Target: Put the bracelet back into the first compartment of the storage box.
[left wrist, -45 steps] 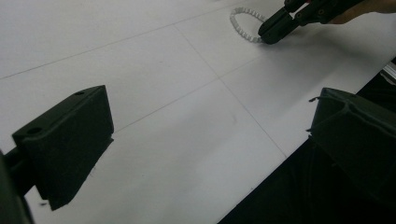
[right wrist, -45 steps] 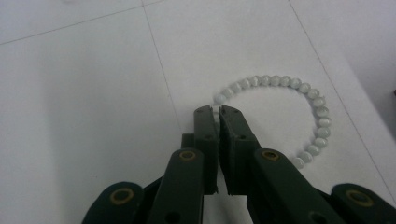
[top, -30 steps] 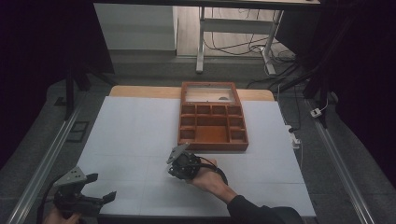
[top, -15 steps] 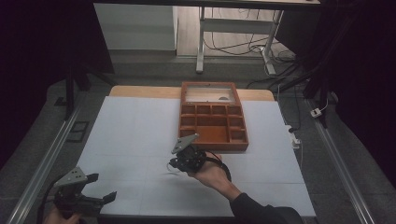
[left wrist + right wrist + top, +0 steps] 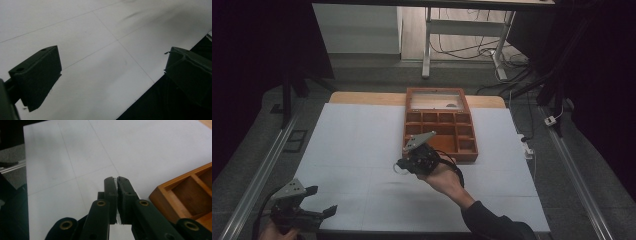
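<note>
White paper-covered table (image 5: 362, 150) with faint seam lines; a wooden table edge shows along the far side. Wooden compartment box (image 5: 441, 125) sits at the far centre-right of the sheet, its glass-panelled lid folded back toward the far edge, several small compartments and one larger one open to view; what lies in them cannot be told at this size. Right gripper (image 5: 401, 166), held in the person's right hand (image 5: 444, 177), is over the sheet just in front of the box's near left corner, tips pointing left and away from the box, grey three-cornered plate (image 5: 418, 140) on top. In the right gripper view its jaws stand closed, pads almost touching, with a thin pale sliver at the tips (image 5: 117, 180); whether something is pinched there cannot be told. In that same view the box's corner (image 5: 185, 192) lies to the right of the jaws, near but apart, and a light ring-like shape at the tips in the high view is too small to identify. Left gripper (image 5: 319, 200) is at the near left corner of the table, well apart from the box, held low over the sheet's front edge. In the left gripper view its jaws are spread wide (image 5: 112, 72), with bare paper and the dark table edge between them.
</note>
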Motion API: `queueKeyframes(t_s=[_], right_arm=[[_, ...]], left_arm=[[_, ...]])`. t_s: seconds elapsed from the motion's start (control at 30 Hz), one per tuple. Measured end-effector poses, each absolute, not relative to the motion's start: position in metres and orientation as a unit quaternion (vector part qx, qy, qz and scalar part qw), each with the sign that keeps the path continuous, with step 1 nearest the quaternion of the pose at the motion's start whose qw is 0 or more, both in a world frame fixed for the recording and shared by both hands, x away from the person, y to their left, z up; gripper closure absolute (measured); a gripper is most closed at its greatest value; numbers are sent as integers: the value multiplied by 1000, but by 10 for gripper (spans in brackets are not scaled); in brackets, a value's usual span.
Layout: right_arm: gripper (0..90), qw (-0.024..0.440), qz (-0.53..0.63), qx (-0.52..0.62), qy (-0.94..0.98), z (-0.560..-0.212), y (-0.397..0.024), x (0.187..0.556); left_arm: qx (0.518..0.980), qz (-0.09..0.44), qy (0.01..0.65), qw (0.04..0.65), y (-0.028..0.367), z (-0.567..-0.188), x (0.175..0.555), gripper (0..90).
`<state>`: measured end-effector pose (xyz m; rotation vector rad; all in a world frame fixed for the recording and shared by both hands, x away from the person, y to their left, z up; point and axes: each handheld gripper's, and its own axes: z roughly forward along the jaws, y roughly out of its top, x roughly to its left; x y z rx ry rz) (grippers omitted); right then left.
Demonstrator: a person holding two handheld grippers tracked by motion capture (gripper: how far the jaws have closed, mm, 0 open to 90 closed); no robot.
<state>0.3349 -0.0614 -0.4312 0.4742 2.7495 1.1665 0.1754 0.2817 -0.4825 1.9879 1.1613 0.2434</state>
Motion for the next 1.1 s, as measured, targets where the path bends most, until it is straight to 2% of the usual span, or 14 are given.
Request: queueKeyframes(t_s=[1.1], right_arm=[[869,114,408,221,878,-402,-73,394]], left_arm=[[786,95,461,400,282,-483,176,8]])
